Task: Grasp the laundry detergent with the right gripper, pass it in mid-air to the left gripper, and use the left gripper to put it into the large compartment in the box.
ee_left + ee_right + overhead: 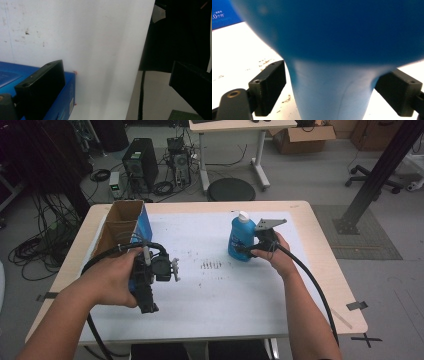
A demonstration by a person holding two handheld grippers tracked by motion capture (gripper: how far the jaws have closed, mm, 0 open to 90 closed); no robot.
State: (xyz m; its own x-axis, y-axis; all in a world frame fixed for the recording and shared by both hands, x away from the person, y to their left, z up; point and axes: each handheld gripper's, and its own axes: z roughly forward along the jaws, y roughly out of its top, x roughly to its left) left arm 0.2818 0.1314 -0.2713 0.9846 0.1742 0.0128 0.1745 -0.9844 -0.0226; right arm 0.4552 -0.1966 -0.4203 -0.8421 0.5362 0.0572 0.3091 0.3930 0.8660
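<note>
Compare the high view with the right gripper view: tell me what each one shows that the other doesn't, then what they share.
High view alone: the open cardboard box, the bottle's white cap, and the left gripper held over the white sheet. Right gripper view alone: a gap between the bottle's narrow waist and each black jaw. Both: the blue bottle with the right gripper at it, and dark specks on the sheet.

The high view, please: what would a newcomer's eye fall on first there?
Probably the blue bottle with its white cap, standing right of centre on the white table cover, the right gripper around its waist with jaws not yet touching. Next, the open cardboard box with a blue side at the left edge, just beyond the open left gripper.
</note>
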